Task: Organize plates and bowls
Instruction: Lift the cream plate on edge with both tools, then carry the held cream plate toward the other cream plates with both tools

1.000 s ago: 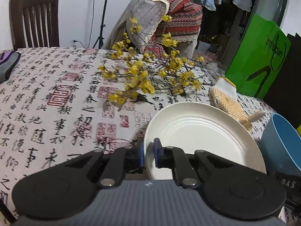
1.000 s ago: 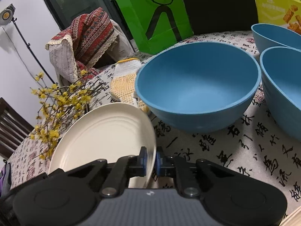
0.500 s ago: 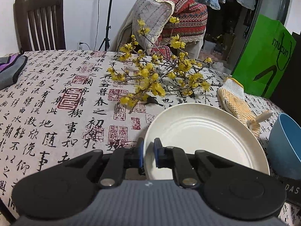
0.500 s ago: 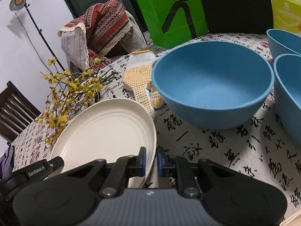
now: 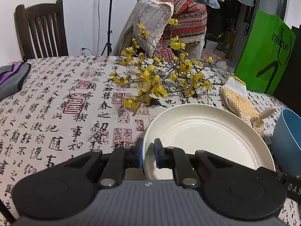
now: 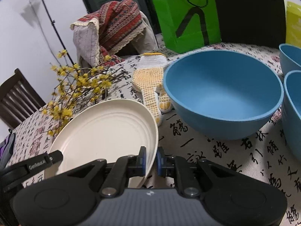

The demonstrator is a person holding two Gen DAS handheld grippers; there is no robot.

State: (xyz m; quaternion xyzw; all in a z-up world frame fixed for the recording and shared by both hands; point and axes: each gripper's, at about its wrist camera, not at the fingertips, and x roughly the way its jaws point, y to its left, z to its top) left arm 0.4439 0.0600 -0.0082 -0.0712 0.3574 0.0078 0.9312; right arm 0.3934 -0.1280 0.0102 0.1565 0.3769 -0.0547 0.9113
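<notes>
A cream plate (image 5: 205,137) with ringed grooves is held above the calligraphy tablecloth by both grippers. My left gripper (image 5: 148,154) is shut on the plate's left rim. My right gripper (image 6: 151,159) is shut on the right rim of the same plate (image 6: 105,131), which tilts in that view. A big blue bowl (image 6: 223,94) stands on the cloth just right of the plate; its edge (image 5: 287,141) shows in the left wrist view. Two more blue bowls (image 6: 293,109) sit at the far right, one behind the other.
Yellow flowering branches (image 5: 161,75) lie on the cloth behind the plate. A white and yellow work glove (image 5: 240,101) lies between plate and bowl. A green paper bag (image 6: 186,13) stands at the back. A grey and purple cloth (image 5: 11,77) rests far left. Chairs ring the table.
Both grippers kept their grip on the plate. The right wrist view has rolled and shifted, so the bowls moved rightward in it; the left view tipped slightly, showing more of the far table.
</notes>
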